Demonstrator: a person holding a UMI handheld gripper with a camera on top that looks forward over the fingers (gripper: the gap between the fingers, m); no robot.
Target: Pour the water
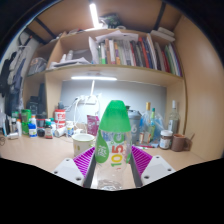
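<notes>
A clear plastic bottle [113,150] with a green cap and a green label stands upright between my fingers, its cap well above them. My gripper [112,172] is shut on the bottle: both purple pads [85,160] press on its sides. A pale cup [83,143] stands on the wooden counter [40,153] just behind and left of the bottle. The bottle's base is hidden low between the fingers.
Several small bottles and jars [35,126] line the back left of the counter. A dark mug [180,142] and jars stand at the back right. A shelf of books [125,52] hangs above, with a lit strip lamp [93,78] under it.
</notes>
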